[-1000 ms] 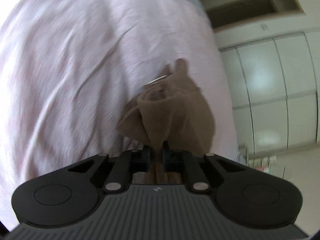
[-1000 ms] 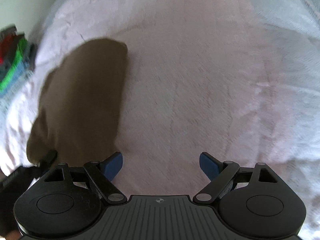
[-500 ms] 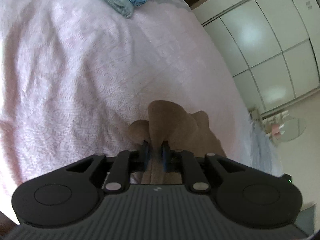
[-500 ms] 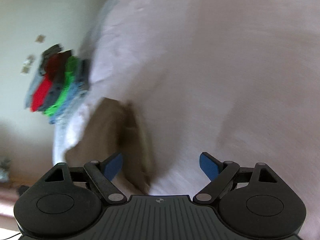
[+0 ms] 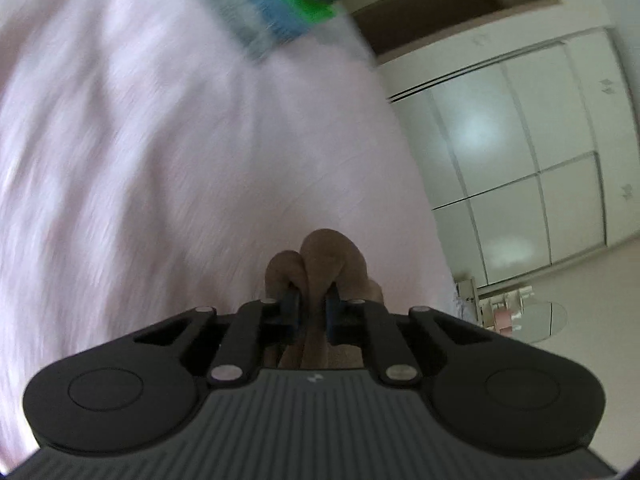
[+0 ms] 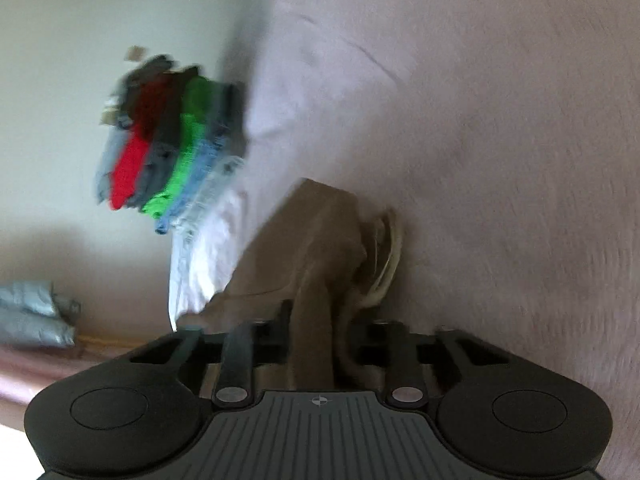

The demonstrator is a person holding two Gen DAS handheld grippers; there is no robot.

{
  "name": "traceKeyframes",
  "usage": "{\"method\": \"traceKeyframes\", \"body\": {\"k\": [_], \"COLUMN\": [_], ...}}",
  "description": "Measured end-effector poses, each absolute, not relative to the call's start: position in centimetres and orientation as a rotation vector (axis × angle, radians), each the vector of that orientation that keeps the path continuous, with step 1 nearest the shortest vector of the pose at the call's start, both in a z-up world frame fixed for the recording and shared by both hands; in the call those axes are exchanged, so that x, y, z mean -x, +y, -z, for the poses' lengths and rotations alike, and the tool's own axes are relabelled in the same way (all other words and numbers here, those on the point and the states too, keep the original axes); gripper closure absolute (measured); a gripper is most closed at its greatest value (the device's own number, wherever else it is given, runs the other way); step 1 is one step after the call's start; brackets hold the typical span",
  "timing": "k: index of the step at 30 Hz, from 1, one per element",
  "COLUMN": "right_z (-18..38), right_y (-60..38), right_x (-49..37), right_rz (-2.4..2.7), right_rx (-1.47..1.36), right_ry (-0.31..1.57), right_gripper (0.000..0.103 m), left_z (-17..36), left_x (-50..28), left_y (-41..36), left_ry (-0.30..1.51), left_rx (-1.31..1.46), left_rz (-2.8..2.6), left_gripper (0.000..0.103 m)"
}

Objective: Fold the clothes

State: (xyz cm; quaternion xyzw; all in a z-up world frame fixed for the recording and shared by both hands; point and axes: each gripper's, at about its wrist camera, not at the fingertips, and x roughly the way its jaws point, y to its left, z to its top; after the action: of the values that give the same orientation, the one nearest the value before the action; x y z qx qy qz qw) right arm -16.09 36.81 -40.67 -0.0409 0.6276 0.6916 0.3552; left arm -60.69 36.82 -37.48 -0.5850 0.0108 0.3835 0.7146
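The brown soft-fabric garment (image 6: 316,240) lies bunched on the pink textured bedspread (image 6: 500,140), close to the bed's edge, with a pale looped band showing along one of its folds. A thick fold of it runs straight back between the fingers of the right claw (image 6: 316,320), whose jaws have just been closing and now pinch that fold from both sides. In the left wrist view, another bunch of the same brown garment (image 5: 320,256) bulges out past the blue pads of the left claw (image 5: 313,304), which is clamped tight on it, the cloth rising in two rounded lumps just beyond the fingertips.

Farther along the bedspread, near the bed's edge, sits a stack of folded clothes (image 6: 168,140) in grey, red, dark grey, green and blue layers; it is blurred in both views. Beyond the bed's edge in the left wrist view stand white panelled wardrobe doors (image 5: 520,152) and a pale floor. The right wrist view shows a plain cream wall (image 6: 100,20) and grey cushions (image 6: 32,316) low beside the bed.
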Motion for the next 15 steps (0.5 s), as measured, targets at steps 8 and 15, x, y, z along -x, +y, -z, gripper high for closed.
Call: {"method": "traceKeyframes", "body": {"k": [8, 15], "right_z": [38.7, 33.5], "right_y": [38.2, 36.7], "right_x": [19.3, 22.1], "right_rz": [-1.636, -1.691], "right_rx": [0.281, 0.418], "right_ry": [1.309, 0.895], "right_gripper": [0.030, 0.034], "left_z": [37.8, 32.2], "left_x": [59.7, 57.9], "left_y": [40.3, 39.5], "left_ry": [0.216, 0.237], "left_rx": [1.213, 1.010], "left_rz": [-0.974, -0.988], "left_gripper": [0.076, 0.082]}}
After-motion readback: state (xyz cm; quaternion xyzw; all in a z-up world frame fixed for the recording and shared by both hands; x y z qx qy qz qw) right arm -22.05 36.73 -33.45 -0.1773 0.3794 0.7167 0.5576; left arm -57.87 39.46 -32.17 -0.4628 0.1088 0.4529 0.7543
